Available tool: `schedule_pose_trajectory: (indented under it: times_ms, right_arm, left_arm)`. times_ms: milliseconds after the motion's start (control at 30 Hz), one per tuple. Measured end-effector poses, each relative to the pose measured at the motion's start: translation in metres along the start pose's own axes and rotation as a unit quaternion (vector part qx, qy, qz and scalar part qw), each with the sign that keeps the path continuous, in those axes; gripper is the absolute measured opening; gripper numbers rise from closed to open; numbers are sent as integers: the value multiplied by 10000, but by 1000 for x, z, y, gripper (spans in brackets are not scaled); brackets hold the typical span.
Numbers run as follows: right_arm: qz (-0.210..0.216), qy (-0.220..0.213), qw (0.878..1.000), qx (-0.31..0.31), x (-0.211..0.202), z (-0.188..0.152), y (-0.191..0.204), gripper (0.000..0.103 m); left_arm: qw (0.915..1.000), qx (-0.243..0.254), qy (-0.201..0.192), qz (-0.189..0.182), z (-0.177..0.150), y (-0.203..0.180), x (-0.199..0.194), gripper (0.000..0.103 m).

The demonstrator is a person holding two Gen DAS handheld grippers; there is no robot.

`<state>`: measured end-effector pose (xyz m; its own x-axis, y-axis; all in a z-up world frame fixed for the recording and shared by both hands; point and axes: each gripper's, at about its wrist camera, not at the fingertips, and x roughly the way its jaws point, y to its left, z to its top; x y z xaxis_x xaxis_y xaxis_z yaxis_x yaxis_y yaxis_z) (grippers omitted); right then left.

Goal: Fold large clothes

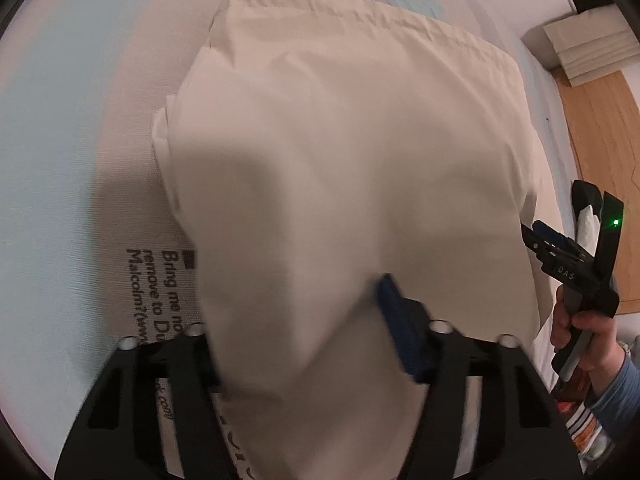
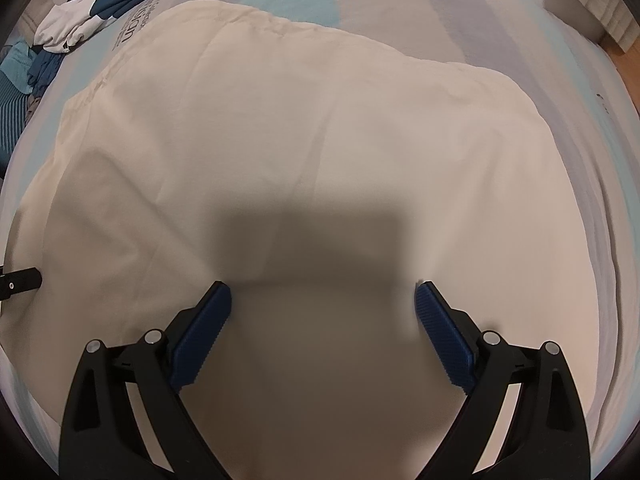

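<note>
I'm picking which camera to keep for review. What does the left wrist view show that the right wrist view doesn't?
Only the left wrist view: the left gripper with cream fabric bunched between its fingers, printed text on the mattress, and the hand holding the other gripper.
Only the right wrist view: the right gripper open above flat cloth, and a clothes pile.
Both: the cream cloth on the mattress.

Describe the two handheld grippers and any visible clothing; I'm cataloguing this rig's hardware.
Both the left gripper and the right gripper have black slotted frames with silver rivets and ribbed blue pads on the jaws. The right one shows white "DAS" lettering and a green light. The hand holding it wears a blue-grey sleeve.
</note>
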<state>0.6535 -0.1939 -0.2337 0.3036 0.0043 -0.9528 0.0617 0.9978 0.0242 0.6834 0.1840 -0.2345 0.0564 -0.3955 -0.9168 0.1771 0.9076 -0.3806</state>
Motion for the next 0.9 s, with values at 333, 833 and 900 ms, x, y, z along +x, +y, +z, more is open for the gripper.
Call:
schedule_pose_trajectory:
  times_ms: [333, 833, 900]
  right_arm:
    - [-16, 10, 10000, 52, 1, 11, 2, 89]
    - [109, -148, 9998, -10, -6, -2, -12, 89]
    - [168, -187, 9997, -48, -6, -7, -13, 89]
  left_arm:
    - [9984, 288, -130, 475, 5, -23, -13, 18]
    - [9941, 338, -420, 946, 8, -71, -43, 17]
    - [9933, 365, -466, 995, 8, -81, -44, 17]
